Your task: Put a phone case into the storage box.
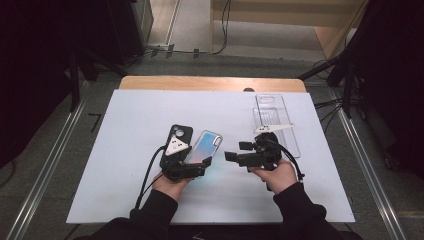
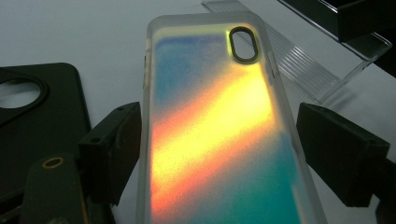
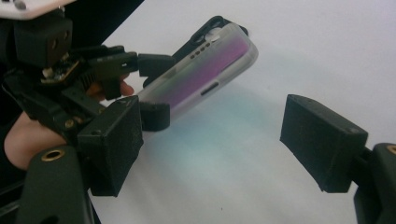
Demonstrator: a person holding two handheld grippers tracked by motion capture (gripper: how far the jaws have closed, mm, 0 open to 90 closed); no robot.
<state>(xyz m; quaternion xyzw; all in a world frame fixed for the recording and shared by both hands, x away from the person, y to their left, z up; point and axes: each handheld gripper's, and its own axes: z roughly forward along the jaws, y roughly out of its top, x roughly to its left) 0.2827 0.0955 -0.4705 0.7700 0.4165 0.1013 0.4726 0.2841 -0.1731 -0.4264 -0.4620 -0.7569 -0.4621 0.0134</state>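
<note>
High view: the left hand-held gripper is seen at the near end of an iridescent phone case, with a black phone case just to its left on the table; the right hand-held gripper is held spread and empty just right of the iridescent case. Left gripper view: the iridescent case is seen between the jaws, a small gap showing on each side, so a firm pinch cannot be confirmed. Right gripper view: the right jaws are spread over bare table, and the iridescent case is seen tilted up off the table between the left hand-held gripper's jaws.
</note>
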